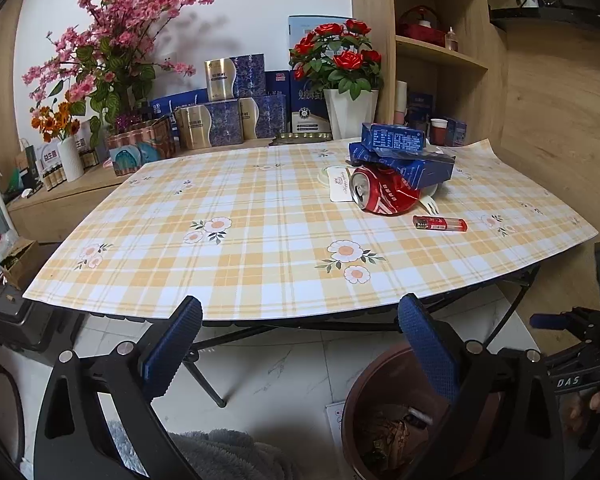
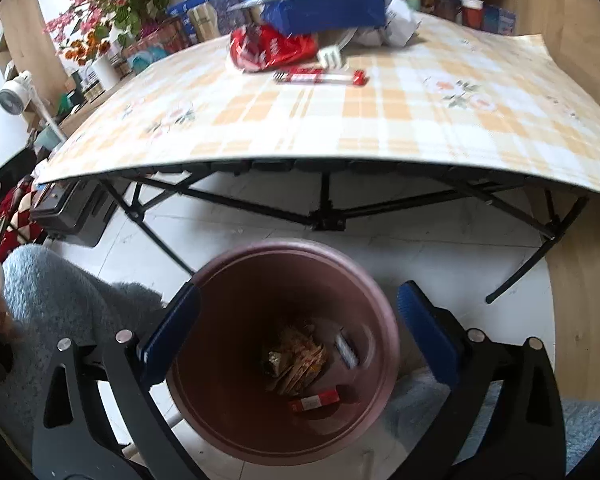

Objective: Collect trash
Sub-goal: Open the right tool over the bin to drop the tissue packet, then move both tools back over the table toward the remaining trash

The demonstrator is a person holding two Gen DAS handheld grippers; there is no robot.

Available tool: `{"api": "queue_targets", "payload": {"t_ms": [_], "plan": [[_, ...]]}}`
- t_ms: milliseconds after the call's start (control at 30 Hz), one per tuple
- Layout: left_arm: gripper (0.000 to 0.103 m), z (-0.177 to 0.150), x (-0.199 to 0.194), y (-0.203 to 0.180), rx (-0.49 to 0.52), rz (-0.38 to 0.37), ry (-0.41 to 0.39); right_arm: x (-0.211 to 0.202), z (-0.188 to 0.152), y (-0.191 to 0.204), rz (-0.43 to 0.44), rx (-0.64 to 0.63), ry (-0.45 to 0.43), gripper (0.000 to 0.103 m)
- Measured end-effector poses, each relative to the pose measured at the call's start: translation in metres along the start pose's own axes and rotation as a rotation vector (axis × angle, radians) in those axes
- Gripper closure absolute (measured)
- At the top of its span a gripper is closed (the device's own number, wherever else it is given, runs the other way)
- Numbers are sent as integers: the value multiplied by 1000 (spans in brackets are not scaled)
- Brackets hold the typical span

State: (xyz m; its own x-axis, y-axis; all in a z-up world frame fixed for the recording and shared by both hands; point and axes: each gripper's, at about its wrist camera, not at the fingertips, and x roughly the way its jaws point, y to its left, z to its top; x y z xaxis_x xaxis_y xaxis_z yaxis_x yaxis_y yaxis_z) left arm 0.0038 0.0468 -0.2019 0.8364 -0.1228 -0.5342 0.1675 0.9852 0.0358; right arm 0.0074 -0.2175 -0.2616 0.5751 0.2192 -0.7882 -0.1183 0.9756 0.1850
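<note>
Trash is partly picked up. Some of it already lies at the bottom of the brown bin [image 2: 284, 356] on the floor: crumpled wrappers [image 2: 296, 360], a small red pack [image 2: 314, 400] and a little white piece.

More trash waits on the tabletop [image 1: 228, 264]. A squashed red can [image 1: 384, 194] lies on its side with blue boxes [image 1: 400, 156] piled on top of it. A white plastic fork [image 1: 430, 206] sticks out just beside the can. A red lighter [image 1: 440, 224] lies near them, closer to the edge. So I think the job is about half done.

The right claw [image 2: 298, 336] hangs over the bin, spread wide and holding nothing. The left claw [image 1: 300, 344] is also spread wide and empty, near the front edge of the tabletop.
</note>
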Motion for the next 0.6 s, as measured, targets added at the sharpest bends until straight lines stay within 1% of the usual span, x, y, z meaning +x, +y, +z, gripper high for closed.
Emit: {"api": "queue_targets", "payload": {"t_ms": [167,333,467,600], "plan": [[7,1,0,1,-5,-1,1,-15,9,-9,-40,30,-56,6],[7,7,1,7,-42,-7,-4,-35,26,-21,-63,34,-100,6],[7,18,2,10,-55,-6,-11,-52,47,-28,-121,13,-130,6],[7,36,5,12,-42,-2,-7,-68,74,-36,-113,-10,-166,6]]}}
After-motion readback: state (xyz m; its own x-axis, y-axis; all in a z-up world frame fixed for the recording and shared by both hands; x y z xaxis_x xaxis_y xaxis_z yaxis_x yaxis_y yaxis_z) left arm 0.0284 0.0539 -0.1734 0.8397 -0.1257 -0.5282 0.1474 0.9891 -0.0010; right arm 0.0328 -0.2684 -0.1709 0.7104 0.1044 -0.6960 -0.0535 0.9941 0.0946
